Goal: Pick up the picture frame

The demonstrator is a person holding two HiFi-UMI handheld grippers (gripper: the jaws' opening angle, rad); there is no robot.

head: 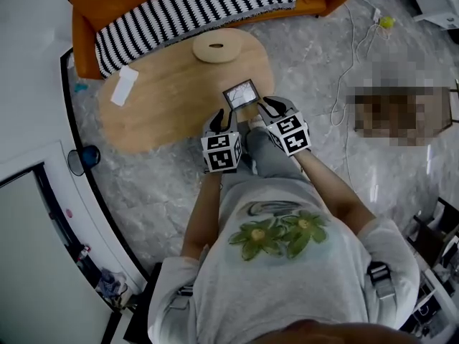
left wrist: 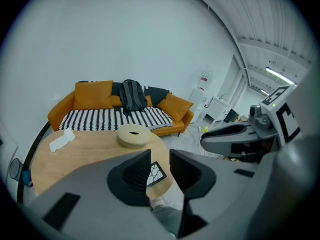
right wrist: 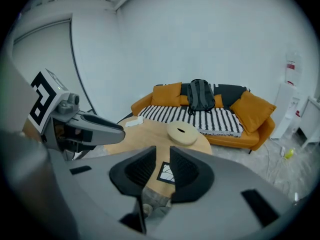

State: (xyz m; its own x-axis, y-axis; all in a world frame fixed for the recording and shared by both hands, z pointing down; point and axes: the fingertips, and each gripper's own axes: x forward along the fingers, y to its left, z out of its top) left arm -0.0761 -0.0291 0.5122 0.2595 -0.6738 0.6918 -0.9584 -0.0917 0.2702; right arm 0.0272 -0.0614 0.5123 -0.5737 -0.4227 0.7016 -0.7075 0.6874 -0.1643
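The picture frame is found lying on the light wooden table, close to the rounded end nearest the person, and it appears to rest flat with its dark border and pale, line-patterned face turned up. In the head view it is placed just ahead of both grippers and between them. Its longer side is laid across the line of approach, slightly skewed so that its right end sits a little farther away. The right gripper is judged the nearer: its tips are seen just beside the frame's near right corner. The left gripper is held a little farther back, off the near left corner. In the left gripper view the jaws of the left gripper are spread, and the frame is seen through the gap, beyond the tips and untouched. The right gripper is likewise spread in its own view, with the frame framed between its jaws but not pinched. Neither gripper is closed on anything. A pinch across the shorter span, from the near edge, is suggested by this layout. The round wooden disc farther along the table is well apart from the frame and is not expected to hinder the reach.
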